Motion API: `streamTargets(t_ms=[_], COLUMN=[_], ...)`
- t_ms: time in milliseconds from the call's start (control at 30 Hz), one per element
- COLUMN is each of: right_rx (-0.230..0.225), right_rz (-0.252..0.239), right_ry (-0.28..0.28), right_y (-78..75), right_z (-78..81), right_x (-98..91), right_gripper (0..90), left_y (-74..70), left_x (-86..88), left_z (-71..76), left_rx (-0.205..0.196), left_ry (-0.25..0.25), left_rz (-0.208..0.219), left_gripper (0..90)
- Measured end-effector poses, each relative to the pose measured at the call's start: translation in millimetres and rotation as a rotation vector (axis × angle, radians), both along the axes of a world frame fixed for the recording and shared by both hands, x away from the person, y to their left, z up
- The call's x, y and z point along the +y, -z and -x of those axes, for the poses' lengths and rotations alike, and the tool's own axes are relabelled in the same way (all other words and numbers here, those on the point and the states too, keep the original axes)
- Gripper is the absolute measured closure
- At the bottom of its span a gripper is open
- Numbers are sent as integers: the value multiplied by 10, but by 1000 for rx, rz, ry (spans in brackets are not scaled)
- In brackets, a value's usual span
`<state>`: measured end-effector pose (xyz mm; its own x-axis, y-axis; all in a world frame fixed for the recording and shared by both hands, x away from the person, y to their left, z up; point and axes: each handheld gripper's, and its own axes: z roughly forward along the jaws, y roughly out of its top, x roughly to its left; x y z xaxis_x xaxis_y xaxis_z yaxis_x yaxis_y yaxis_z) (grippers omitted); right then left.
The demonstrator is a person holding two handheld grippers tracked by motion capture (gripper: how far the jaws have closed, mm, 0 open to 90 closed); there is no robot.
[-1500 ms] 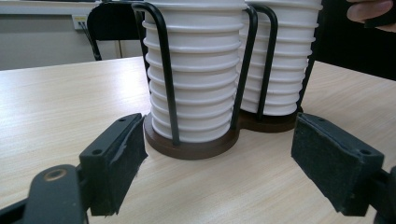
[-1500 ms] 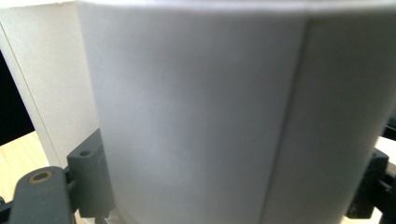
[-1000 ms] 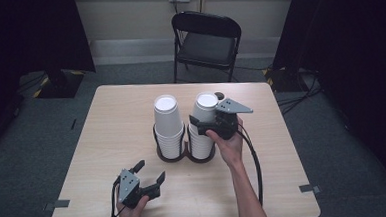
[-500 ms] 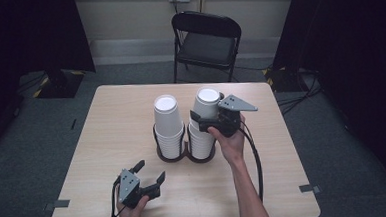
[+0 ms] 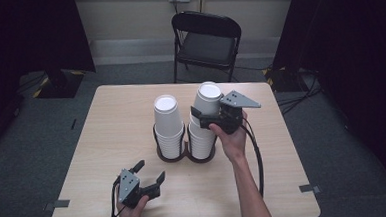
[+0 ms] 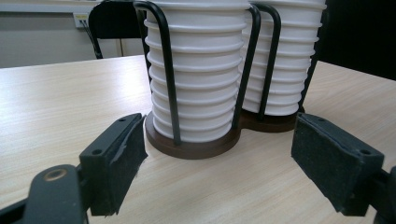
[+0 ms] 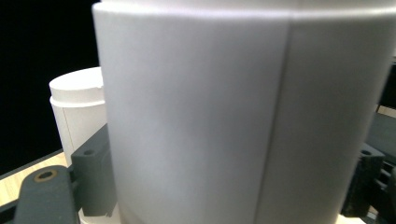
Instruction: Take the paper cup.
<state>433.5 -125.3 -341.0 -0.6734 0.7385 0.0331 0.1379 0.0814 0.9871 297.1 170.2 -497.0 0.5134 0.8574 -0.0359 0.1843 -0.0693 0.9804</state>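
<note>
Two stacks of upturned white paper cups stand in a dark double wire holder [image 5: 176, 157] at mid-table: a left stack [image 5: 168, 125] and a right stack [image 5: 201, 138]. My right gripper [image 5: 205, 114] is shut on the top cup [image 5: 208, 98] of the right stack and holds it raised and slightly tilted above the rest. That cup [image 7: 233, 116] looms large between the jaws in the right gripper view, with the left stack's top [image 7: 77, 98] behind it. My left gripper [image 5: 149, 171] rests open near the front edge, facing the holder's base [image 6: 196, 149] and the cup stack [image 6: 201, 70].
The light wooden table [image 5: 106, 123] has bare surface on both sides of the holder. A black folding chair [image 5: 205, 38] stands behind its far edge. Dark curtains hang at left and right. A cable trails from the right gripper along the forearm.
The right gripper has lifted the top cup a little higher off the right stack. The left gripper has not moved.
</note>
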Motion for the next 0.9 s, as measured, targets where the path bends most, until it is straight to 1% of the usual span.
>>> streamTargets(t_ms=[167,267,300,333,400,500,600,633,667,733,767,833,900], right_rx=[-8,-29,-29,-34,-41,-35,-40,-50,-51,-53,-53,-52,-55], right_rz=[8,-9,-9,-23,-29,-42,-50,-64,-69,-66,-66,-66,-77], right_ry=[5,4,4,9,10,13,15,16,14,9,9,9,8], right_y=[-46,-119,-119,-148,-169,-177,-186,-204,-219,-252,-252,-301,-334], right_z=[16,18,18,28,35,42,52,60,62,62,62,65,67], right_x=[16,15,15,6,-12,-26,-27,-32,-35,-37,-37,-39,-48], right_gripper=[148,149,149,149,149,149,150,149,150,150,150,150,150], left_y=[0,1,1,0,1,0,0,-2,-3,-5,-5,-5,-5], left_x=[1,1,1,4,1,0,-2,-8,-18,-25,-25,-22,-23], left_z=[0,1,1,1,1,0,0,-2,-2,-2,-2,-3,-2], left_rx=[0,1,1,0,0,1,2,5,6,7,7,9,9], left_ry=[0,0,0,0,0,0,-2,-9,-13,-12,-12,-20,-19], left_rz=[1,4,4,4,4,3,2,-11,-15,-23,-23,-22,-20], left_gripper=[174,174,174,174,174,174,175,179,180,181,182,184,186])
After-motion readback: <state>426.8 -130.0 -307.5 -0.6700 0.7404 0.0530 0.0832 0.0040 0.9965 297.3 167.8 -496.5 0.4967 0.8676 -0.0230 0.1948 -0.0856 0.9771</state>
